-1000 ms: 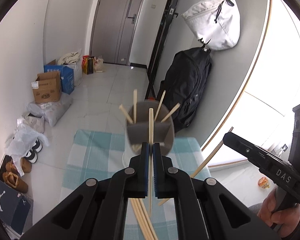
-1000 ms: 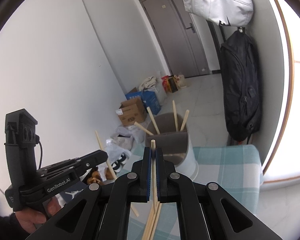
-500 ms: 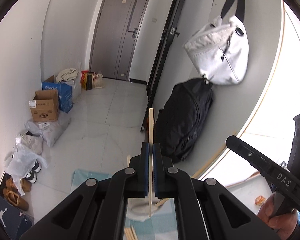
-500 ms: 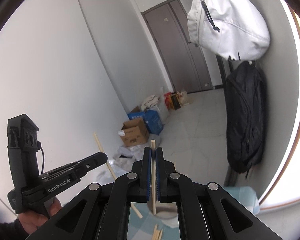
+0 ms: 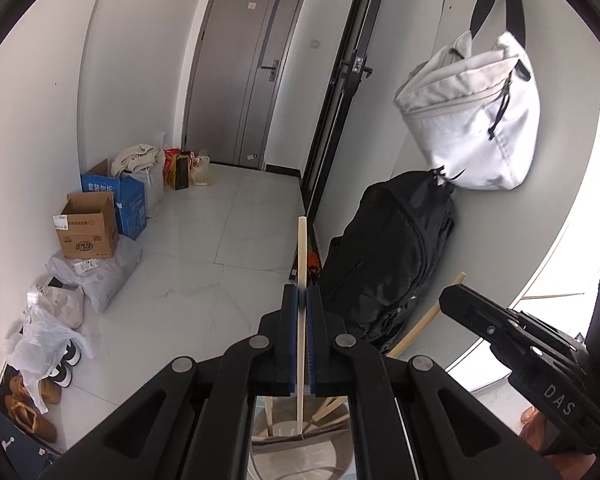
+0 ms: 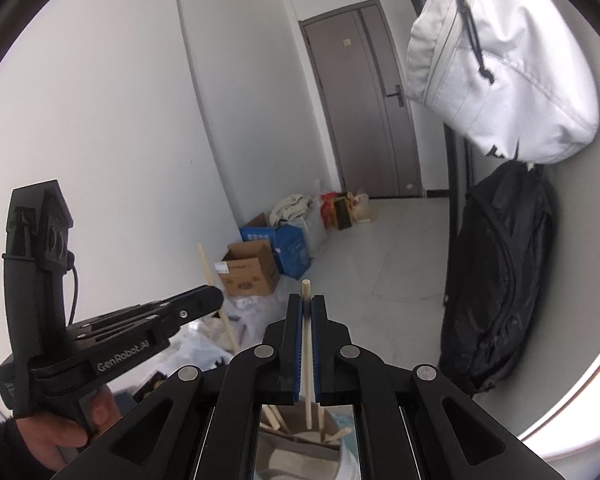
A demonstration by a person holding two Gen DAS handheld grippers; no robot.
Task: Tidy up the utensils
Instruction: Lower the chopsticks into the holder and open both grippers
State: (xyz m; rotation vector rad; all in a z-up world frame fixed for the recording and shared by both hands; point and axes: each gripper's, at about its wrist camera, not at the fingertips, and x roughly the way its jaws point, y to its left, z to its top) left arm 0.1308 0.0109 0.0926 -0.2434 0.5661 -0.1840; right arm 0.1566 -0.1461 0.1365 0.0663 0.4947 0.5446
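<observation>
White bag [image 5: 472, 120] hangs above black backpack [image 5: 384, 264]; cardboard box [image 5: 87, 232] beside blue box [image 5: 130, 208]; grey door [image 5: 240, 80].

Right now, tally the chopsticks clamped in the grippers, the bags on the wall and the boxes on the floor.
Clamped chopsticks: 2 (left chopstick in left gripper, right chopstick in right gripper)
Bags: 2 (white bag, black backpack)
Boxes: 2 (brown box, blue box)
Total: 6
</observation>
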